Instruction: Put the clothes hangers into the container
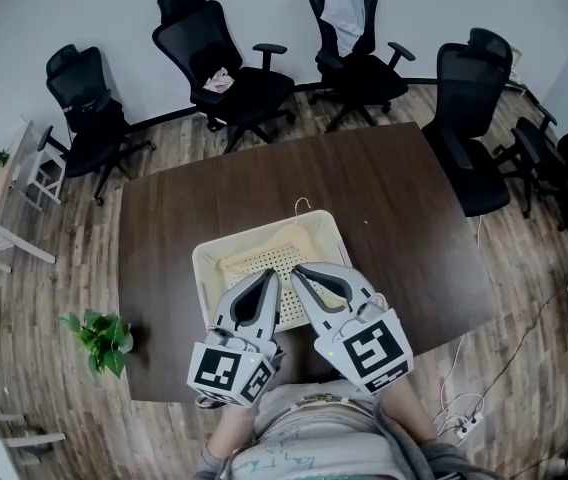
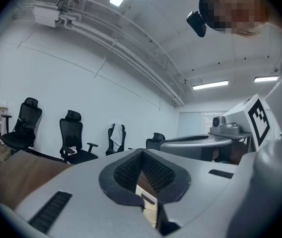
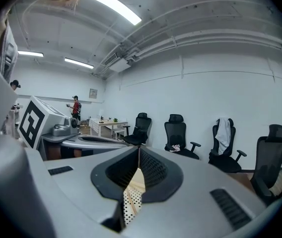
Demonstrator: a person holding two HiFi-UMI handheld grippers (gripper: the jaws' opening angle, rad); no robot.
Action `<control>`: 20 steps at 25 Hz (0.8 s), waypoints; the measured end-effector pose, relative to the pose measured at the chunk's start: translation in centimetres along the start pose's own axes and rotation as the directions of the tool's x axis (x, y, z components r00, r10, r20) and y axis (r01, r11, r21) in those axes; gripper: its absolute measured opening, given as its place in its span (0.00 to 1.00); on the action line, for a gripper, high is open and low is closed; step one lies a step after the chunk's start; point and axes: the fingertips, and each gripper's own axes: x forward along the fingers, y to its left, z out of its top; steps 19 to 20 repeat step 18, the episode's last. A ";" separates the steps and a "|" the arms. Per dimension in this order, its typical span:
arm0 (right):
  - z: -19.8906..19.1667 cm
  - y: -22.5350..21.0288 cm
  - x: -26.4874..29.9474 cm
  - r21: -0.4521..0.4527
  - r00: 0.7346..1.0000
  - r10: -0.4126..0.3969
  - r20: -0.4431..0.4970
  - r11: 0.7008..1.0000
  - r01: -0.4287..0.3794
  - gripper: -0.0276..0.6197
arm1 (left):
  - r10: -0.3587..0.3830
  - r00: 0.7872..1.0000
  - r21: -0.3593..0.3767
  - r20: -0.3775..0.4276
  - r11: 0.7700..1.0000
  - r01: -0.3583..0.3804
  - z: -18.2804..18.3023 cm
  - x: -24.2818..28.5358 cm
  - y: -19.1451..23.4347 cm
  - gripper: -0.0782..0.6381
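Head view: hanger [image 1: 262,245] lies in container [image 1: 202,271], just beyond right tool [image 1: 298,269].

Left gripper [image 1: 267,280] and right gripper [image 1: 302,272] side by side, lower center, tips converging, both jaws closed, empty.

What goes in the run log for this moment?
left hand-held gripper: shut, empty | right hand-held gripper: shut, empty | both: above near side of container | hanger: in container, hook past far rim

Bright, even light falls from ceiling strips [image 3: 112,5]; shadows are soft, edges bend fisheye-round, corners go black.
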 end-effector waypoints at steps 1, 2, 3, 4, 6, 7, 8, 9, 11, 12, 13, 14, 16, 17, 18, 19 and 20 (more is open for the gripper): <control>0.0 0.0 0.0 -0.004 1.000 0.000 -0.001 1.000 0.000 0.08 | 0.000 1.000 0.000 0.000 1.000 0.000 0.0 0.0 0.0 0.12; 0.0 0.1 -0.1 -0.008 1.000 0.002 -0.005 1.000 -0.002 0.08 | -0.001 1.000 0.001 0.000 1.000 0.001 0.0 -0.1 0.0 0.12; -0.1 0.2 -0.1 -0.008 1.000 0.004 -0.009 1.000 -0.005 0.08 | -0.001 1.000 0.001 0.000 1.000 0.001 0.0 -0.1 0.0 0.12; -0.2 0.3 -0.1 -0.006 1.000 0.007 -0.012 1.000 -0.008 0.08 | -0.001 1.000 0.001 -0.001 1.000 0.001 -0.1 -0.1 0.0 0.12; -0.4 0.5 -0.1 -0.014 1.000 0.009 -0.018 1.000 -0.009 0.08 | -0.001 1.000 0.000 -0.002 1.000 0.001 -0.2 -0.2 0.0 0.12; -0.4 0.5 -0.1 -0.023 1.000 0.008 -0.021 1.000 -0.009 0.08 | -0.002 1.000 -0.001 -0.002 1.000 0.002 -0.2 -0.2 -0.1 0.12; -0.4 0.5 -0.1 -0.027 1.000 0.008 -0.023 1.000 -0.009 0.08 | -0.002 1.000 0.000 -0.002 1.000 0.002 -0.2 -0.2 -0.1 0.12; -0.4 0.6 -0.1 -0.024 1.000 0.009 -0.023 1.000 -0.010 0.08 | -0.002 1.000 0.000 -0.002 1.000 0.002 -0.2 -0.2 -0.2 0.12; -0.4 0.6 -0.1 -0.016 1.000 0.012 -0.025 1.000 -0.012 0.08 | -0.004 1.000 0.001 -0.002 1.000 0.004 -0.1 -0.1 -0.2 0.12; -0.4 0.5 -0.1 -0.017 1.000 0.012 -0.028 1.000 -0.013 0.08 | -0.006 1.000 0.003 -0.001 1.000 0.006 -0.1 -0.1 -0.3 0.12; -0.5 0.5 -0.1 -0.022 0.999 0.011 -0.031 1.000 -0.012 0.08 | -0.008 1.000 0.004 0.000 1.000 0.008 -0.2 -0.1 -0.3 0.12; -0.6 0.5 -0.1 -0.029 0.999 0.011 -0.035 0.999 -0.012 0.08 | -0.010 1.000 0.005 0.002 1.000 0.010 -0.3 -0.1 -0.3 0.12; -0.8 0.6 -0.1 -0.043 0.999 0.013 -0.044 0.999 -0.015 0.08 | -0.010 1.000 0.004 0.001 1.000 0.010 -0.4 -0.3 -0.3 0.12; -0.8 0.7 -0.1 -0.046 0.999 0.014 -0.048 0.999 -0.017 0.08 | -0.008 1.000 0.001 0.000 1.000 0.008 -0.4 -0.4 -0.3 0.12; -0.9 0.7 -0.2 -0.049 0.999 0.015 -0.051 0.999 -0.018 0.08 | -0.007 1.000 -0.001 -0.002 1.000 0.007 -0.3 -0.5 -0.3 0.12; -0.9 0.7 -0.2 -0.049 0.999 0.015 -0.051 0.999 -0.018 0.08 | -0.007 1.000 -0.001 -0.002 1.000 0.007 -0.3 -0.5 -0.3 0.12; -0.9 0.7 -0.2 -0.049 0.999 0.015 -0.051 0.999 -0.018 0.08 | -0.007 1.000 -0.001 -0.002 1.000 0.007 -0.3 -0.5 -0.3 0.12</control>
